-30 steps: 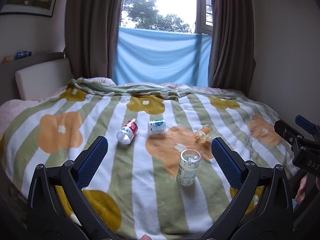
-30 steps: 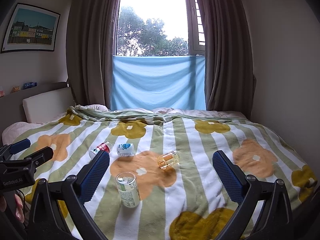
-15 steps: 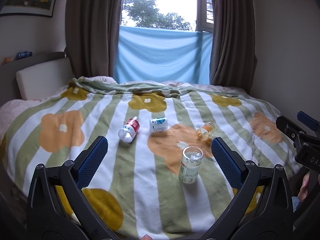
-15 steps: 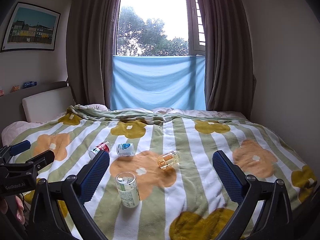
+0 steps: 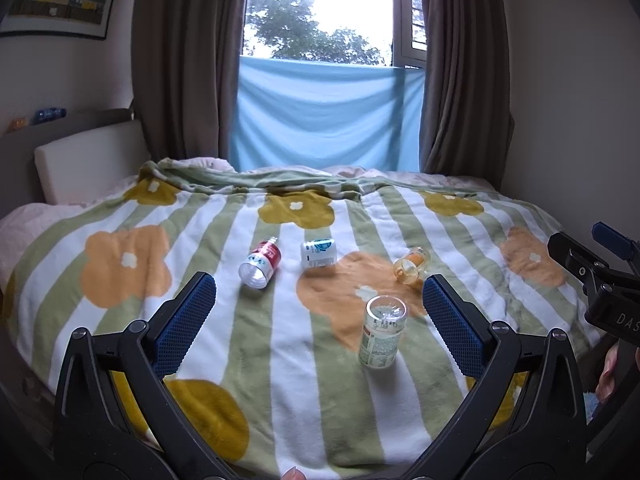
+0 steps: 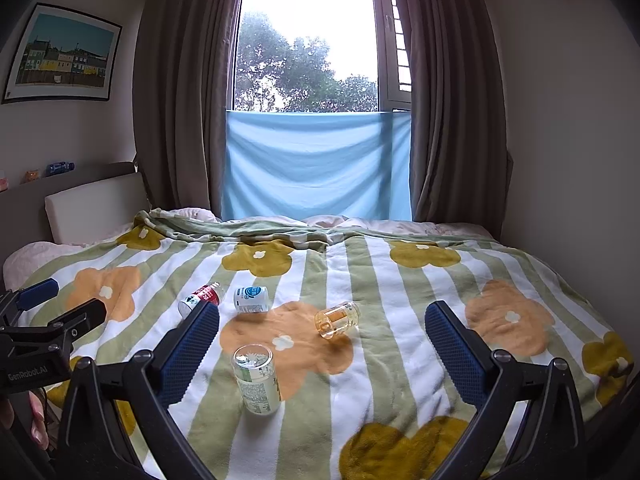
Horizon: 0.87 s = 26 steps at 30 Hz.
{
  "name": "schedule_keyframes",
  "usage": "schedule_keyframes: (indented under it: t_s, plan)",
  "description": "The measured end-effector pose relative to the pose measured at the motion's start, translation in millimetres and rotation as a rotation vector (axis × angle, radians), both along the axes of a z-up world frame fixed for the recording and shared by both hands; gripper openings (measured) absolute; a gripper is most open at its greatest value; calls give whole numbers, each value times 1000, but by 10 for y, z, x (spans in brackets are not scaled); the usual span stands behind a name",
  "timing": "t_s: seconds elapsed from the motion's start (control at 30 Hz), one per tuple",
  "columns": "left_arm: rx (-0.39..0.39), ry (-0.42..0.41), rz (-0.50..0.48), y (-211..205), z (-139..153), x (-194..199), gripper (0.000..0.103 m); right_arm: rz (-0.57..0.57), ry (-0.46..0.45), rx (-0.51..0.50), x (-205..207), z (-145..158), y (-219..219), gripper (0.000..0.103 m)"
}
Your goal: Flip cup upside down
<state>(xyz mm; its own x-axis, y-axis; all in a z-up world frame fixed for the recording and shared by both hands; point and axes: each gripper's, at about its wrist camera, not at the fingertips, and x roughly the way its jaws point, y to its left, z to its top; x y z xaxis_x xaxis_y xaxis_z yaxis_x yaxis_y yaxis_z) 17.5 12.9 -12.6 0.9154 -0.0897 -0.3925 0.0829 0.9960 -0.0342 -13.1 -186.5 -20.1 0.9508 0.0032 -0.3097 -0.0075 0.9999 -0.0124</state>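
A clear cup with a green and white label (image 5: 382,334) stands upright, mouth up, on the striped flower blanket (image 5: 224,364); it also shows in the right wrist view (image 6: 256,378). My left gripper (image 5: 316,324) is open and empty, held short of the cup, which sits right of centre between its blue pads. My right gripper (image 6: 320,348) is open and empty, with the cup to its lower left. Each gripper shows at the edge of the other's view.
Three more cups lie on their sides farther back: a red-labelled one (image 5: 261,265), a white and blue one (image 5: 318,254), and an amber one (image 5: 410,264). A headboard (image 5: 88,160) is at the left, with curtains and a window behind the bed.
The left gripper has tilted up and drifted slightly, so the bed and cups sit a little lower and to the right in its view. The right gripper has hardly moved.
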Motion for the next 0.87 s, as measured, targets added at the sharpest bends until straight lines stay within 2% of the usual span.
schedule_keyframes:
  t_s: [0.43,0.57,0.73,0.87]
  plan:
    - [7,-4,-5,-20,16,-8,103,2,-1,1,-1,-3,-7,103]
    - [30,-14,-12,-57,51,-19,103,2,-2,2,-2,-4,-7,103]
    - [69,-62,26,-106,83,-58,103,2,-1,2,3,1,-1,103]
    - [43,-84,25,-68,101,-84,103,1,-1,3,1,-1,-1,103]
